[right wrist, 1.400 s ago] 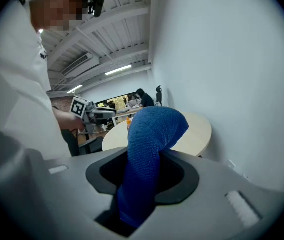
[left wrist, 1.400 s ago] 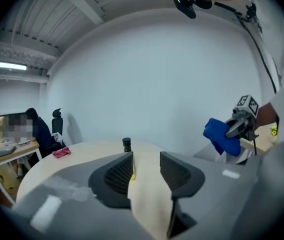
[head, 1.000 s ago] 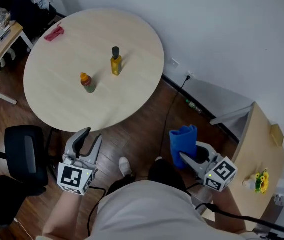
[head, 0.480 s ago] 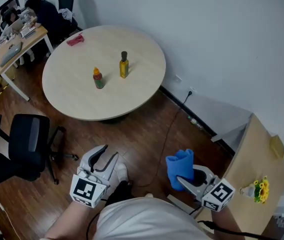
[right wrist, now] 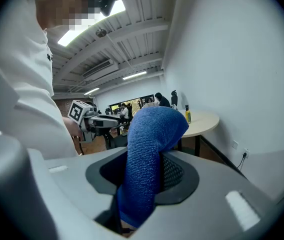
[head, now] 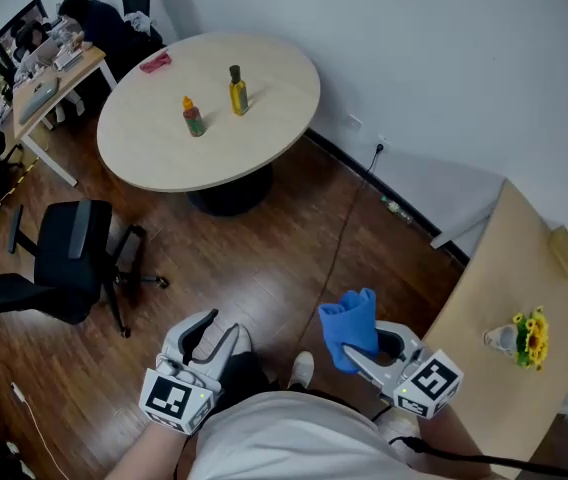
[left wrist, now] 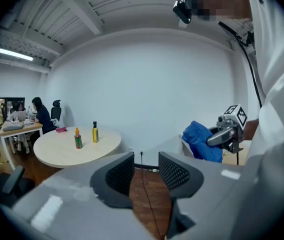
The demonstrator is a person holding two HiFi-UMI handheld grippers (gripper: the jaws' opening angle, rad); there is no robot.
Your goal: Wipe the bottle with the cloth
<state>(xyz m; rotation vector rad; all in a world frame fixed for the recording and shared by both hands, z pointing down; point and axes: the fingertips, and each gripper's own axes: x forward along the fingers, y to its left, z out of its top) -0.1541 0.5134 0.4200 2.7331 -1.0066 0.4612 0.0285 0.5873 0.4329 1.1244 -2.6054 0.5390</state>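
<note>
A yellow bottle with a black cap stands on the round table, far from both grippers. A small bottle with an orange cap stands beside it. My right gripper is shut on a blue cloth that stands up out of its jaws. My left gripper is open, nothing between its fingers. Both hang low over the wooden floor near the person's body.
A black office chair stands on the floor left of the table. A red cloth lies at the table's far side. A desk with people is at the far left. A wooden side table with flowers is at the right.
The view has drawn back from the round table, which now lies farther off at upper left. Both grippers keep their places near the body; the cloth stays held.
</note>
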